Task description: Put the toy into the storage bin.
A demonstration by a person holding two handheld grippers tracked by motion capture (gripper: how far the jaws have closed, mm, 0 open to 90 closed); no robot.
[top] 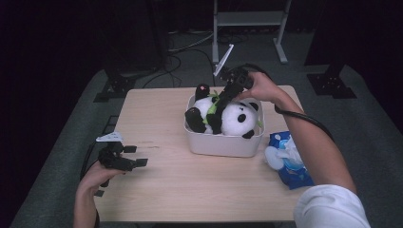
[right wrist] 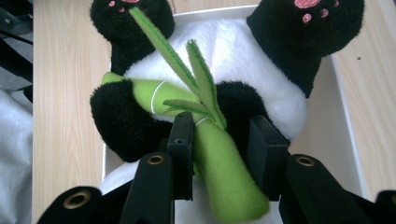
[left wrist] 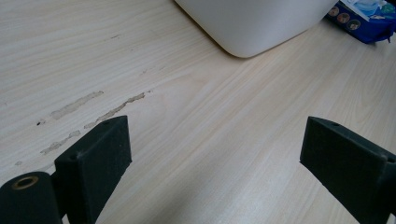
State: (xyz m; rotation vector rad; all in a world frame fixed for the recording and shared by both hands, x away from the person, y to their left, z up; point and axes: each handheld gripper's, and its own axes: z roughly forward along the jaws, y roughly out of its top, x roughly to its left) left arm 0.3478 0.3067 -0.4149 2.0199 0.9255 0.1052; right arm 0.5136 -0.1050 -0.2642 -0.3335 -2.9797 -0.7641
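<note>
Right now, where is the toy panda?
In the high view the toy panda lies on its back in the white tub at the table's far middle, left of the blue wipes pack, with the right gripper on its belly.

Panda in bin, frame centre

The plush panda [top: 228,116] lies in the bin [top: 223,142]; a wipes pack [top: 290,159] sits right of it.

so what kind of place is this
Probably a lab or studio set up for recording: dark curtains around a lone wooden table, loose cables on grey carpet, and a metal stand behind.
</note>
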